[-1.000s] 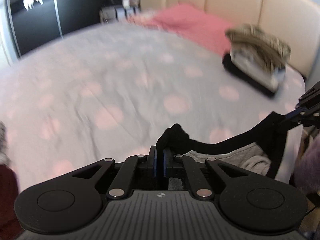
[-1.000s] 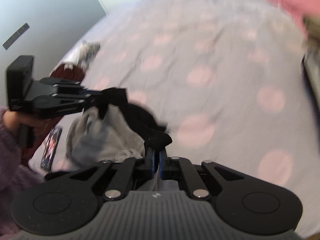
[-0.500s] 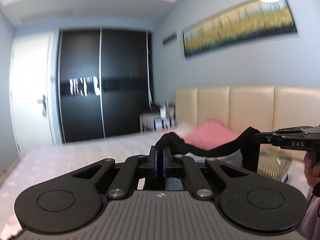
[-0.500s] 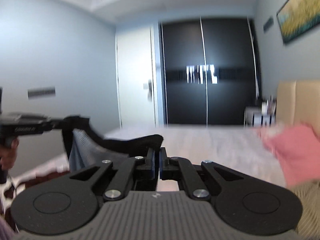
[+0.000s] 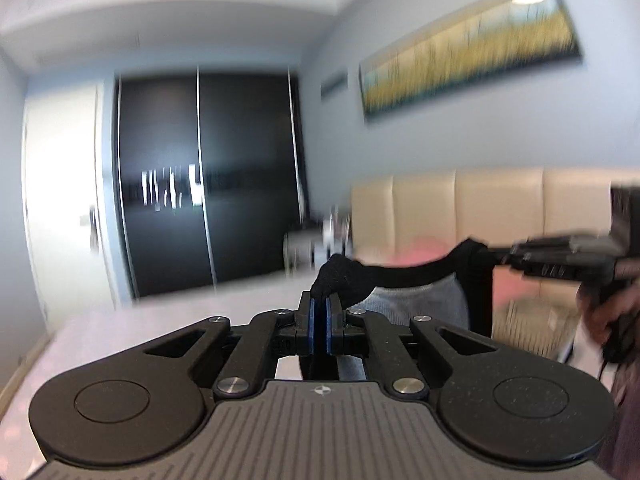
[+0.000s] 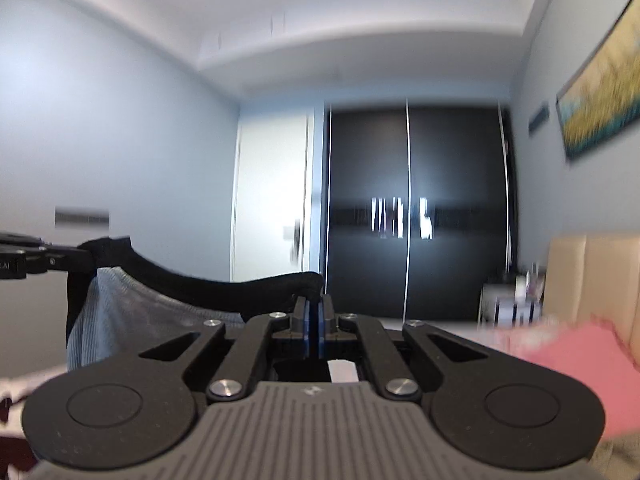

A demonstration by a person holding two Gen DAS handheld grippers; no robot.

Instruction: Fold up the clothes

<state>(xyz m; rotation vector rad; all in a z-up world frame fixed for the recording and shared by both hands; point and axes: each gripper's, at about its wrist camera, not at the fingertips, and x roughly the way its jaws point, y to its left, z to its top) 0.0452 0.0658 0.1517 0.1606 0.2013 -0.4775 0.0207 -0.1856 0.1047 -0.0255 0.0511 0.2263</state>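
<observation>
A garment with a black band and grey-blue ribbed fabric (image 5: 416,308) hangs stretched in the air between my two grippers. My left gripper (image 5: 320,304) is shut on one end of the black band (image 5: 340,276). In the left wrist view the right gripper (image 5: 496,258) pinches the other end at the right, with a hand (image 5: 612,316) on its handle. In the right wrist view my right gripper (image 6: 313,306) is shut on the black band (image 6: 280,282), the grey-blue fabric (image 6: 132,320) hangs to the left, and the left gripper (image 6: 86,258) holds the far corner.
Both cameras look level across the room. A dark sliding wardrobe (image 6: 412,216) and a white door (image 6: 272,200) stand ahead. A beige padded headboard (image 5: 480,208), a pink pillow (image 6: 580,356) and the pale bed (image 5: 160,324) lie below. A long painting (image 5: 468,48) hangs above the headboard.
Both grippers have lifted the garment off the bed into the air. The views swung up from the bedspread to the room, and the band is now pulled tauter.
</observation>
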